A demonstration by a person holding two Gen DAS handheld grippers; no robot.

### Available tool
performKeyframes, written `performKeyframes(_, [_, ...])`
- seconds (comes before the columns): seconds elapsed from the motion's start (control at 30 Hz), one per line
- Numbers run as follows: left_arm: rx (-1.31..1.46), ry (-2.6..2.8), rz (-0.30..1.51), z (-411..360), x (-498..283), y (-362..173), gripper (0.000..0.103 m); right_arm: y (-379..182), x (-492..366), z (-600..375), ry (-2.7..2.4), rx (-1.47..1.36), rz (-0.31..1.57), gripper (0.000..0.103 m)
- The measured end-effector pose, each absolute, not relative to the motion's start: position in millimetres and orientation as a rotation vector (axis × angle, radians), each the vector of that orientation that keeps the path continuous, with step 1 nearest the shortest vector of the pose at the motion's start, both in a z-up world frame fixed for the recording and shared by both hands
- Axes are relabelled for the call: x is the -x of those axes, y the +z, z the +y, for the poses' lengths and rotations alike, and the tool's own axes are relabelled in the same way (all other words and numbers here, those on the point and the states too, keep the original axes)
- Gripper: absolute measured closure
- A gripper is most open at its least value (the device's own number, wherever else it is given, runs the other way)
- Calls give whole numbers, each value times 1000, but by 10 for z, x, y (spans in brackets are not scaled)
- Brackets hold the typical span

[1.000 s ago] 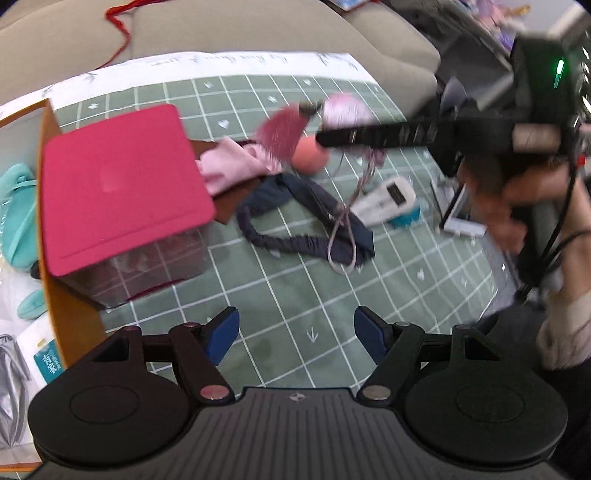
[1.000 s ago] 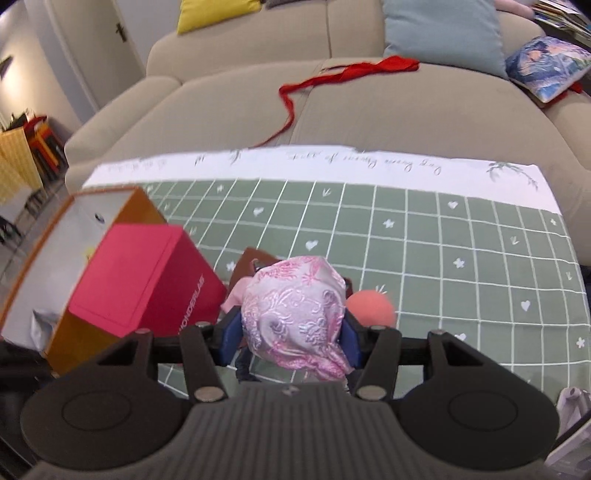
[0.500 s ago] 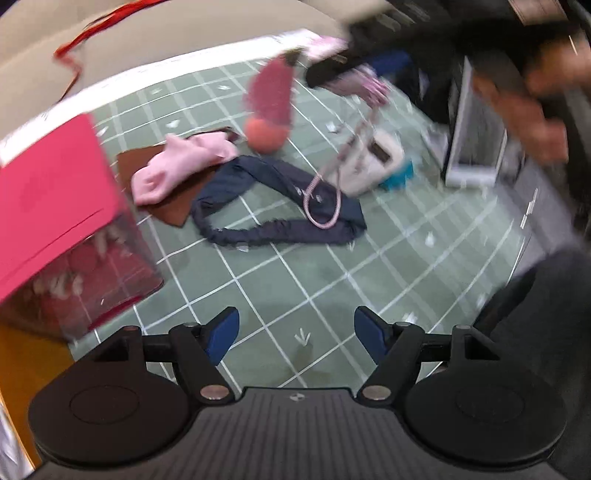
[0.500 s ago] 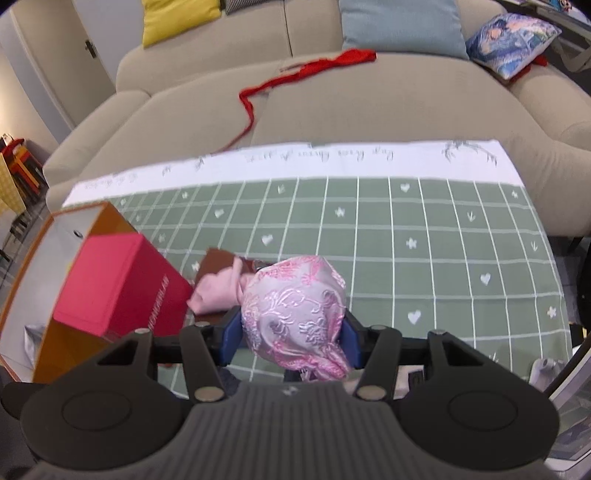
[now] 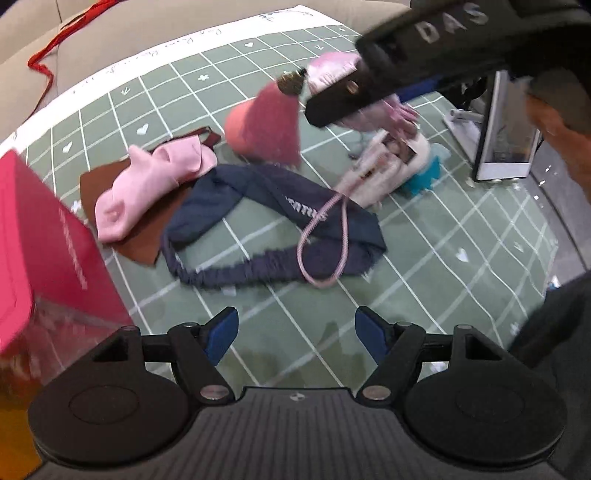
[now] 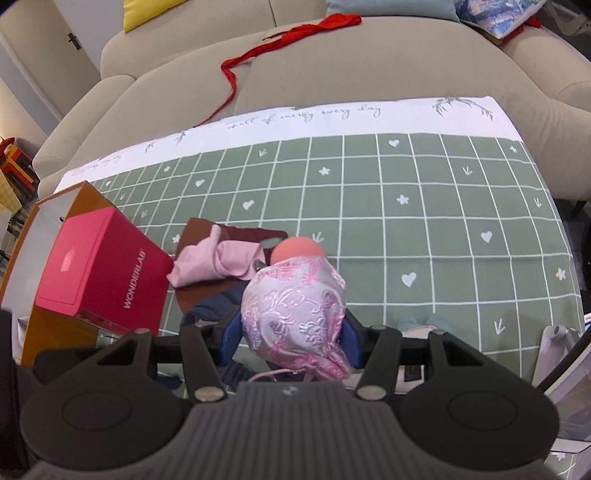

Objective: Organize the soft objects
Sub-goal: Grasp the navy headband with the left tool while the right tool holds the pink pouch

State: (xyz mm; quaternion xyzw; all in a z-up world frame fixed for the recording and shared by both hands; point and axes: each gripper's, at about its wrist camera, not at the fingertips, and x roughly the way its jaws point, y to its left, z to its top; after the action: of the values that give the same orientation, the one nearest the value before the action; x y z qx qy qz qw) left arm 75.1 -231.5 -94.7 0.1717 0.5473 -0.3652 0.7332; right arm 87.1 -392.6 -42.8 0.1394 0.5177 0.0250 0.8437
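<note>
Left gripper [image 5: 295, 338] gaping, right gripper [image 6: 291, 338] clamped

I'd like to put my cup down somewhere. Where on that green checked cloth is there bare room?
The green cloth is bare from the peach ball across to the sofa-side white border. It is crowded around the pink box, pink sock and navy headband.

A beige sofa [image 6: 332, 74] with a yellow cushion [image 6: 147, 11] stands behind the green checked tablecloth [image 6: 443, 221].
</note>
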Motion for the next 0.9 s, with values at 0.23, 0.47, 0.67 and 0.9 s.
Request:
performKeyframes(0.23, [-495,-823,1155,-2570,-820,-1073,20,-443,-820,-4026,53,-323,1096,49])
performKeyframes(0.47, [-656,-908,1054,-2654,-786,-1194,23,-402,-792,-4115,55,-350,1074,48])
performKeyframes(0.67, [-677,-941,1087,-2681,-897,-1276,13,-428,-789,-4155,48,-363,1076,48])
performKeyframes(0.9, [-586,-893,1100,-2727,-1013,-1326,10,-416,-773,-4162,45,-370,1068,48])
